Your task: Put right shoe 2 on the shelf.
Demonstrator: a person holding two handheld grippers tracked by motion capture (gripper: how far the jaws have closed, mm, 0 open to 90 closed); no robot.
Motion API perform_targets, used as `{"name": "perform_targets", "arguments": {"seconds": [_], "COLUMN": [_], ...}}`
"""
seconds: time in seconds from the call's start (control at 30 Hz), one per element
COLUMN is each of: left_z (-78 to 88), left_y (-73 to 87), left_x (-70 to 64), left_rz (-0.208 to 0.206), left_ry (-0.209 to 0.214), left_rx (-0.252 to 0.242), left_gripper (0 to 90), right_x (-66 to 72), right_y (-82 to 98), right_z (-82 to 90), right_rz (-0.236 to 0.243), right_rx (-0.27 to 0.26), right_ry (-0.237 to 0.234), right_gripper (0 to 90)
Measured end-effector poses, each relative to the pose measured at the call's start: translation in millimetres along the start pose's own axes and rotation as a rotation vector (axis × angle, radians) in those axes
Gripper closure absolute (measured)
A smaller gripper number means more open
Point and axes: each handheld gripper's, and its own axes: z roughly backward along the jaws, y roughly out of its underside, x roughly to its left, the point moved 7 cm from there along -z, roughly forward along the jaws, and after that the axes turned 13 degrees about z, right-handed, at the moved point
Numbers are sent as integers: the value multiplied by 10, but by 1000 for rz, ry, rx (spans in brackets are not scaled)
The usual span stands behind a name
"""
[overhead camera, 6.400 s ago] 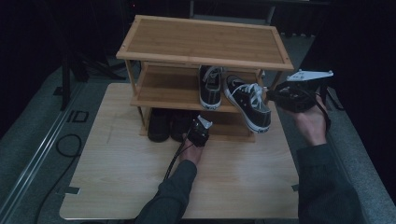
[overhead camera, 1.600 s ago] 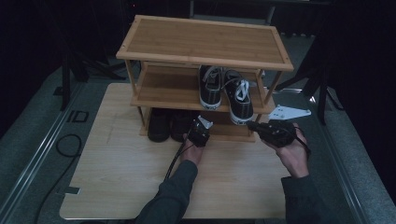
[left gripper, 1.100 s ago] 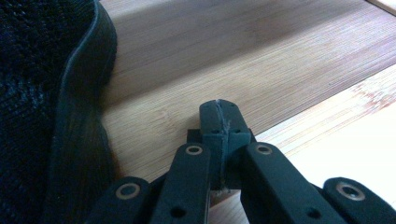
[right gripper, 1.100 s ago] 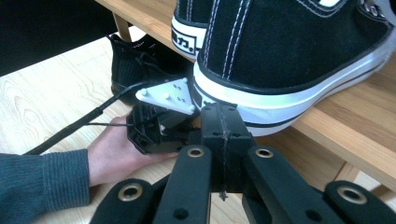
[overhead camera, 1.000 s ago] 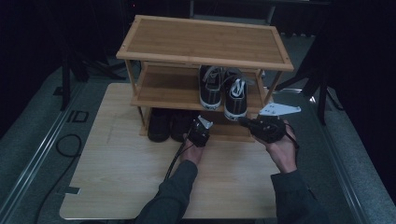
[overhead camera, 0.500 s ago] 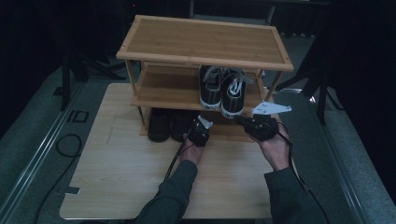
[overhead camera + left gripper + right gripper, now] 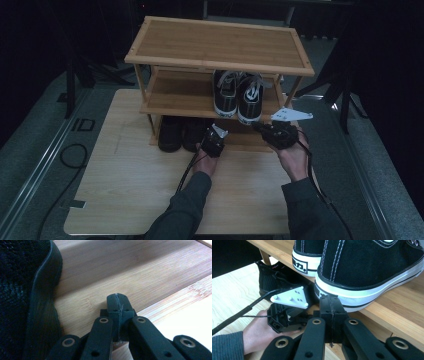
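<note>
Now the clenched, empty right gripper (image 7: 329,305) nudges the right sneaker's (image 7: 372,270) heel on the middle shelf (image 7: 175,102), probably squaring the pair next.

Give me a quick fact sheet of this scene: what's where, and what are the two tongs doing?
rack: wooden rack with three levels, on a board
middle shelf: black-and-white sneakers, heels outward
bottom level: black shoes
left tongs: shut, empty, beside a black shoe
right tongs: shut, empty, tip at the heel of the right sneaker; contact unclear
</note>
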Motion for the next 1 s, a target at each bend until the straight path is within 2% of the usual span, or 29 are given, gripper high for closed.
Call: {"name": "perform_targets", "arguments": {"seconds": [0.23, 0.47, 0.7, 0.83, 0.9, 1.0], "left_z": [-2, -2, -3, -2, -1, 0], "left_y": [-2, -2, -2, -1, -1, 0], "left_x": [-1, -1, -4, -3, -2, -1], "left_rz": [-3, -3, -4, -5, -3, -5], "left_ry": [-1, -2, -6, -5, -4, -2], "left_rx": [-3, -2, -4, -2, -4, -3], "left_gripper": [900, 900, 900, 900, 900, 900], "right_x": [-9, -36, -59, -33, -28, -52], "right_y": [-47, -17, -34, -34, -37, -31], "right_z": [-30, -38, -26, -78, -107, -131], "right_rz": [9, 14, 3, 15, 19, 4], "right_rx": [3, 15, -5, 5, 11, 8], "right_ry": [19, 40, 57, 58, 75, 79], "right_gripper": [900, 900, 900, 900, 900, 900]}}
